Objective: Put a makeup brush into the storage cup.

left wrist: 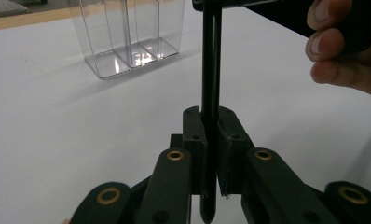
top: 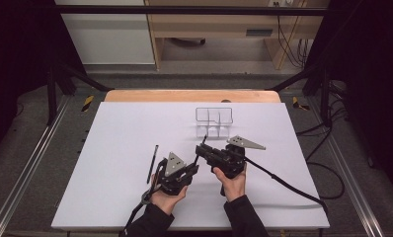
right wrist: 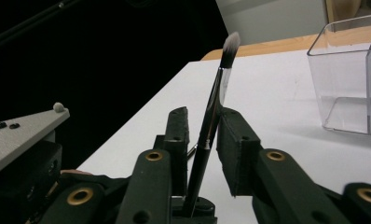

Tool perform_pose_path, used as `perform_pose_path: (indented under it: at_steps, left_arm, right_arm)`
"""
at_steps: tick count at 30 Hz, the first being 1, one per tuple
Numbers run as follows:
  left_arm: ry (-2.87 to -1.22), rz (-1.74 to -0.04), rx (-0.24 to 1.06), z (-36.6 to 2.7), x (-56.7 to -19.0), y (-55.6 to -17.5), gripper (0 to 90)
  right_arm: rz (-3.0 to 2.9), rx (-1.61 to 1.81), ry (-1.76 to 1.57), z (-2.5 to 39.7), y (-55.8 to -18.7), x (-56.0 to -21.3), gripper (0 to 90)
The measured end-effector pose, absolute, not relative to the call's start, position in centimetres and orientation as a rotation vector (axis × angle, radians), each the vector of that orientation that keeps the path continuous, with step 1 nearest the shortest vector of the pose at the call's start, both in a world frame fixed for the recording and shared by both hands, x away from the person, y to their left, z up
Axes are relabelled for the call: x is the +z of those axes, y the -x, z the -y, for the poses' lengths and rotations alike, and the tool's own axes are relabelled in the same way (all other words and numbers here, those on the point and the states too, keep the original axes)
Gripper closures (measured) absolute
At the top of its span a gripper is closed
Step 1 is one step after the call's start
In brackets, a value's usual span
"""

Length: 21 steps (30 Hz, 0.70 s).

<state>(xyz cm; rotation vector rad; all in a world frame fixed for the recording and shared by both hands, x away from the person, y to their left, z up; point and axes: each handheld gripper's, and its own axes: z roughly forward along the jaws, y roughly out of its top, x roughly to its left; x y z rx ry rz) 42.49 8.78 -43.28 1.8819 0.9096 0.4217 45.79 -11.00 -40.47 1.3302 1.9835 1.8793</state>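
Note:
A black-handled makeup brush (right wrist: 210, 116) with a white-tipped head stands upright between both grippers, just in front of a clear divided organizer (top: 214, 117). My left gripper (left wrist: 210, 114) is shut on the lower handle of the brush (left wrist: 210, 60). My right gripper (right wrist: 204, 114) stands open around the brush higher up, the handle leaning near one jaw with a gap to the other. In the high view the left gripper (top: 194, 161) and right gripper (top: 201, 147) meet at the brush (top: 200, 147) in the table's middle.
A thin black pencil-like stick (top: 152, 163) lies on the white table (top: 115, 138) left of the left gripper. The organizer (left wrist: 127, 37) stands empty. Cables (top: 283, 182) trail to the right front. A wooden edge runs along the table's far side.

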Motion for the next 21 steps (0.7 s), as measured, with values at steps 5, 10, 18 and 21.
perform_pose_path:
  at_steps: [5, 10, 18, 21]
  left_arm:
    - [-1.872, -0.914, 0.420, -8.74, -43.24, -42.42, 83.0]
    - [-1.868, -0.914, 0.418, -8.70, -43.24, -42.38, 83.0]
    - [-1.879, -0.896, 0.407, -8.75, -43.10, -42.34, 82.4]
    - [-1.890, -0.880, 0.404, -8.77, -43.03, -42.36, 81.1]
  right_arm:
    - [-1.980, 1.891, -1.340, 10.98, -45.83, -40.47, 78.7]
    - [-1.979, 1.913, -1.341, 10.97, -45.84, -40.47, 82.5]
    - [-1.989, 1.943, -1.320, 11.02, -45.71, -40.37, 84.1]
    - [-1.997, 1.947, -1.310, 11.07, -45.70, -40.31, 84.1]
